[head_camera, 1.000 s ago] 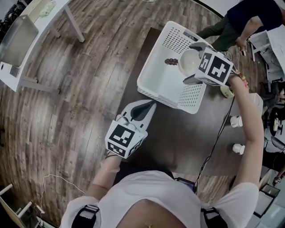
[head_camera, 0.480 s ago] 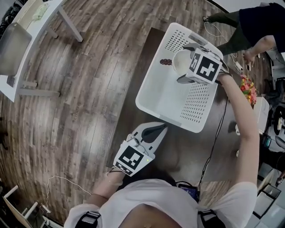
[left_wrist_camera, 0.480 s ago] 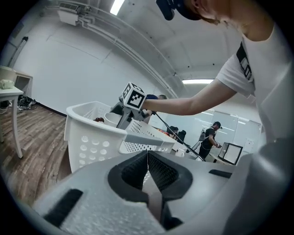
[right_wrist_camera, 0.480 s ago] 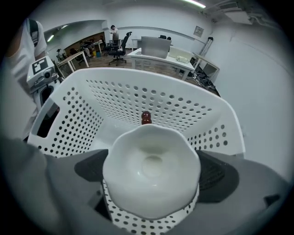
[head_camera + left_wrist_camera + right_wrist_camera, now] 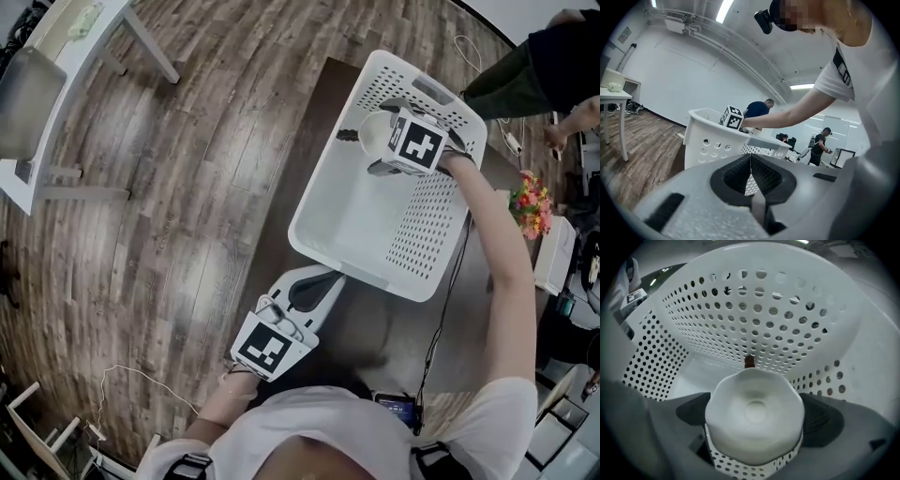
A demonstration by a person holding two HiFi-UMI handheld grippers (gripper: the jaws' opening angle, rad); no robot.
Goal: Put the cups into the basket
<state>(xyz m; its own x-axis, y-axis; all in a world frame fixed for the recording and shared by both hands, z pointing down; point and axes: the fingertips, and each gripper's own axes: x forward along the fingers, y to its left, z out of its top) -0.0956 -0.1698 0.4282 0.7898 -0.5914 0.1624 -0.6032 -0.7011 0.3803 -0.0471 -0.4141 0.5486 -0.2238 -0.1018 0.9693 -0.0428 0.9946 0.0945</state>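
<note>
A white perforated basket (image 5: 412, 234) stands on the dark table (image 5: 375, 323). My right gripper (image 5: 373, 139) hangs inside the basket's far end, shut on a white cup (image 5: 377, 134). In the right gripper view the cup (image 5: 754, 413) fills the gap between the jaws, its base facing the camera, with the basket wall (image 5: 754, 310) behind it. A small dark brown object (image 5: 749, 362) lies on the basket floor beyond the cup. My left gripper (image 5: 314, 286) rests near the table's front edge, jaws shut and holding nothing; in the left gripper view its pads (image 5: 751, 176) meet.
The basket (image 5: 712, 140) rises in front of the left gripper. A white desk (image 5: 56, 94) stands at the left on the wooden floor. Another person (image 5: 553, 66) stands at the far right beside a bunch of flowers (image 5: 532, 202).
My right gripper has carried the cup leftward and deeper into the basket. The view has shifted, so the basket sits more central. The left gripper has stayed near the table's front edge.
</note>
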